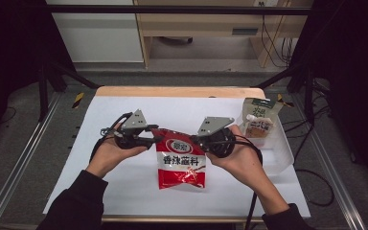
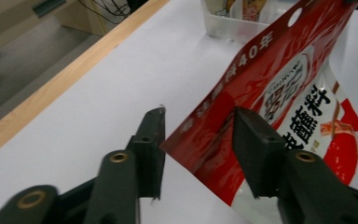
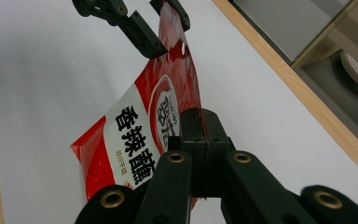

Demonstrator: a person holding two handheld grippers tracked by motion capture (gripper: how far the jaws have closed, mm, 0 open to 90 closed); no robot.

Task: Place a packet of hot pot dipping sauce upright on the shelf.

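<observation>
White paper covers the wood-edged table (image 1: 124,110), and over its middle hangs a glossy red and white plastic snack pouch (image 1: 181,165), its lower end near or on the sheet, with a clear plastic bin (image 1: 281,148) holding a pale packet (image 1: 260,120) off to the right. Along the pouch's top edge, the right tongs (image 3: 200,140) are pressed together on one corner. The left tongs (image 2: 198,135) stand spread astride the other corner, so closing there looks like the next move.
</observation>
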